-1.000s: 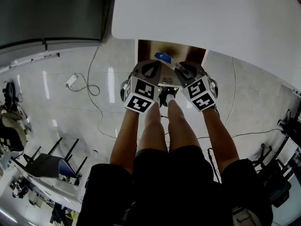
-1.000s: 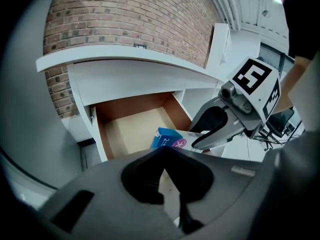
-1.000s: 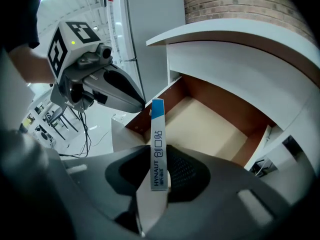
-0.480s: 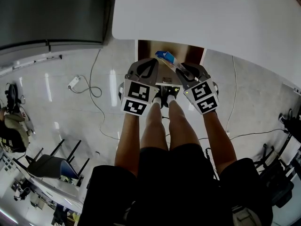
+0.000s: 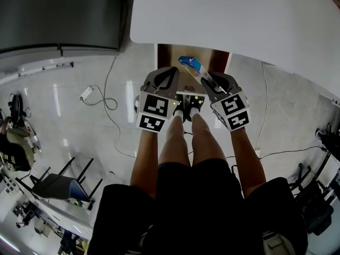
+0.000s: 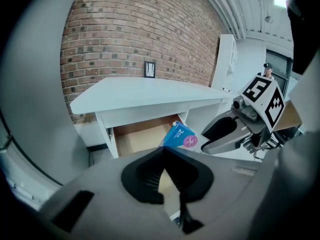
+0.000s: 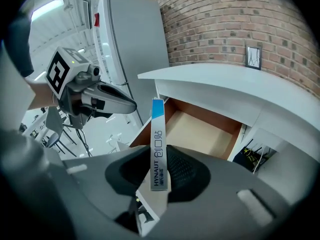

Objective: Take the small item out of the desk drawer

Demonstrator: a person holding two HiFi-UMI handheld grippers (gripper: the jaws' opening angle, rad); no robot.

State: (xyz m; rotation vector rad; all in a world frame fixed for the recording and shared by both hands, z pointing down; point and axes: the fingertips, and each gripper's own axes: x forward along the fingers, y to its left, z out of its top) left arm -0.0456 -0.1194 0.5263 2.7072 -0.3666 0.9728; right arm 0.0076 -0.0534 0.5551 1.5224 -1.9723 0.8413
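Note:
Below the white desk [image 5: 239,20] its wooden drawer [image 5: 169,54] stands pulled out, and its bottom looks bare [image 7: 200,134]. My right gripper [image 5: 204,78] is shut on a small flat blue-and-white box [image 5: 192,66], held upright above the drawer's front [image 7: 158,149]. The jaws [image 7: 159,176] grip the box's lower end. My left gripper [image 5: 170,72] hovers just left of it, shut and empty [image 6: 167,151]. From the left gripper view the box [image 6: 180,136] shows beside the right gripper [image 6: 220,134].
The person's bare legs [image 5: 180,142] stand right under the grippers. A grey cabinet [image 5: 58,15] is at far left, a cable and power strip [image 5: 85,93] lie on the glossy floor, and chairs [image 5: 53,187] sit lower left. A small frame [image 6: 149,69] stands against the brick wall.
The right gripper has carried the box a little to the right and upward, away from the drawer. The left gripper has drifted slightly with it and stays shut.

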